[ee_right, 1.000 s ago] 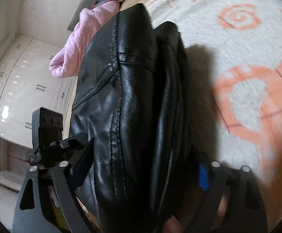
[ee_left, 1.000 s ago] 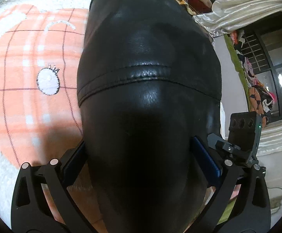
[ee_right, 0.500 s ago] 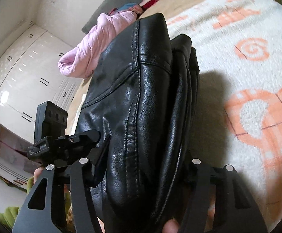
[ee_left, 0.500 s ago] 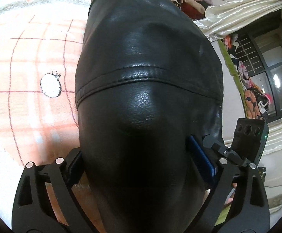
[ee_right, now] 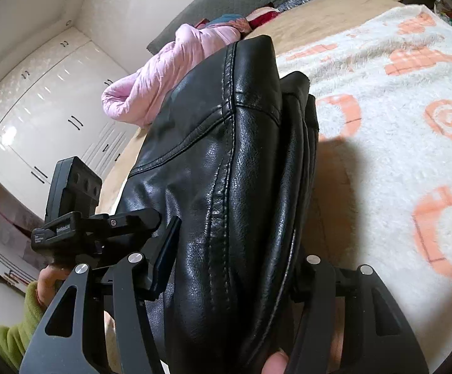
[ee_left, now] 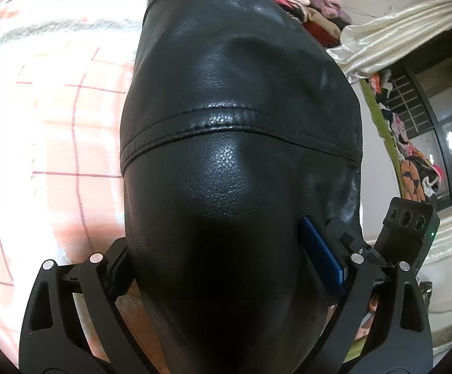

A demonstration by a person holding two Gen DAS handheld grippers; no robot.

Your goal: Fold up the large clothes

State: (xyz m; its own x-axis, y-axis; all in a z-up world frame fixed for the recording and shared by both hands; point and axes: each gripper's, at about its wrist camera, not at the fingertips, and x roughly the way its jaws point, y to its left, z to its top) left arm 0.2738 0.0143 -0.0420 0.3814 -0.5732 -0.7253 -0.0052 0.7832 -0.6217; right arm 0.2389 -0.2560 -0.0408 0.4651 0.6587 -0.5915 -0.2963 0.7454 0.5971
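A folded black leather jacket [ee_left: 235, 143] fills the left wrist view, its thick bundle wedged between the pads of my left gripper [ee_left: 216, 249], which is shut on it. In the right wrist view the same jacket [ee_right: 226, 168] shows its stacked edges and seams. My right gripper [ee_right: 235, 249] is shut on that bundle. Its left pad presses the leather and its right finger is partly hidden behind the folds. The bundle sits just above a white blanket with orange patterns [ee_right: 397, 118].
A pink padded coat [ee_right: 163, 74] lies behind the jacket. Piled clothes [ee_left: 300, 3] and a cream curtain [ee_left: 391, 37] are at the far right, white wardrobe doors [ee_right: 39, 118] to the left. A hand in a green sleeve [ee_right: 17, 333] holds the right gripper.
The right gripper's jaws have narrowed onto the jacket and the wrist has rolled, bringing more of the room into view. The left jaws closed in slightly. The bundle has shifted over the blanket.
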